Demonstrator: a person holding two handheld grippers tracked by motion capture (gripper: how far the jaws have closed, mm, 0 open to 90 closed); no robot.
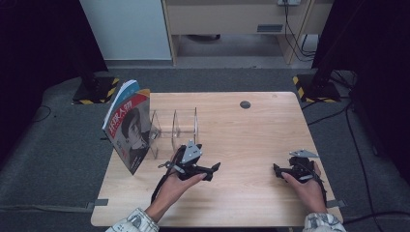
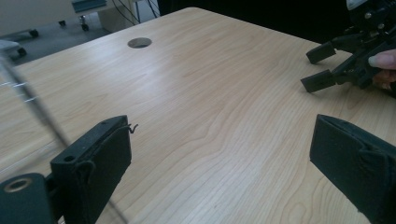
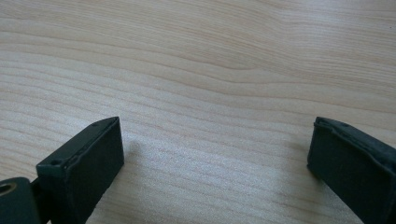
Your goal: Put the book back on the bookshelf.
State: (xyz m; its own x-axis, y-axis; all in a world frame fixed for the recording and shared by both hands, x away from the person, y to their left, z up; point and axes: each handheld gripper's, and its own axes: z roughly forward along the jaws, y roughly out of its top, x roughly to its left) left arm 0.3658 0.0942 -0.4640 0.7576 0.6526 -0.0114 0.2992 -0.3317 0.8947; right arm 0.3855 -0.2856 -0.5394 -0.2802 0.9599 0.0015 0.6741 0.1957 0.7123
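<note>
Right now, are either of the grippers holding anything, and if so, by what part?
Nothing is held. The left gripper and right gripper both stand open over the bare wooden table.

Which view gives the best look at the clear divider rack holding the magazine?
The high view: the rack stands whole at the table's left, the magazine leaning in its leftmost slot. The left gripper view catches a blurred thin edge, probably the rack's.

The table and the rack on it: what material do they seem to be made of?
Table: likely wood or wood-look laminate, pale and matte, with visible grain lines. Rack: probably clear plastic or acrylic, since the table shows through its upright dividers; glass cannot be excluded.
</note>
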